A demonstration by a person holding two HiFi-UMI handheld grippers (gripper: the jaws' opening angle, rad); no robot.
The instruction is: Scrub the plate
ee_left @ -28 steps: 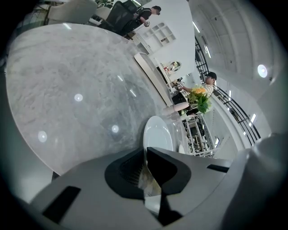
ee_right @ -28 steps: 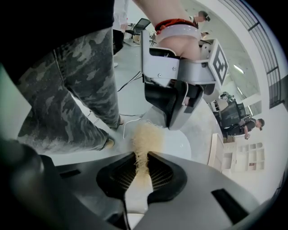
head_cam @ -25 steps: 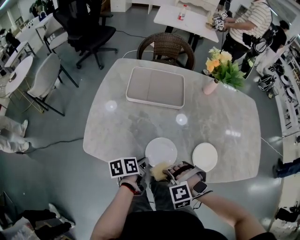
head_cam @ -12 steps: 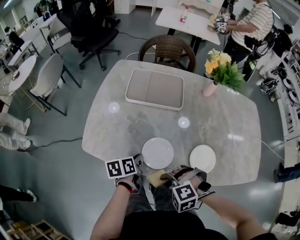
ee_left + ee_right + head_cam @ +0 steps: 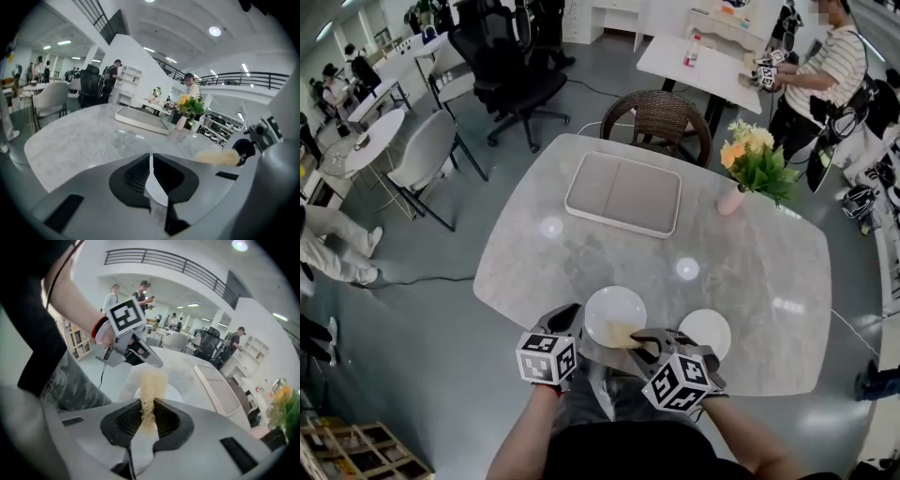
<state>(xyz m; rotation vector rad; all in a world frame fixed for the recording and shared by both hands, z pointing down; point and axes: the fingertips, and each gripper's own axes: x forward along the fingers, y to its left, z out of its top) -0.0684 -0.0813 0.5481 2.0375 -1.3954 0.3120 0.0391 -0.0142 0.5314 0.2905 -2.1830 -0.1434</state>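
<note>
While clamping plate [image 5: 614, 314] rim at table's [image 5: 741, 272] near edge in closed left gripper [image 5: 570, 319], holds fibrous yellow scrub pad [image 5: 623, 335], pinched tight in right gripper [image 5: 642, 339], over plate's near part.

Grey tray [image 5: 623, 194], flower vase [image 5: 732, 199], wicker chair [image 5: 661, 112]

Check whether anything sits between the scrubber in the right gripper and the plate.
Nothing visible does. The scrubber, clamped in the right gripper, already lies over the plate's near edge. The left gripper pinches that plate's rim beside it, off the scrubbing path. The second plate lies apart.
</note>
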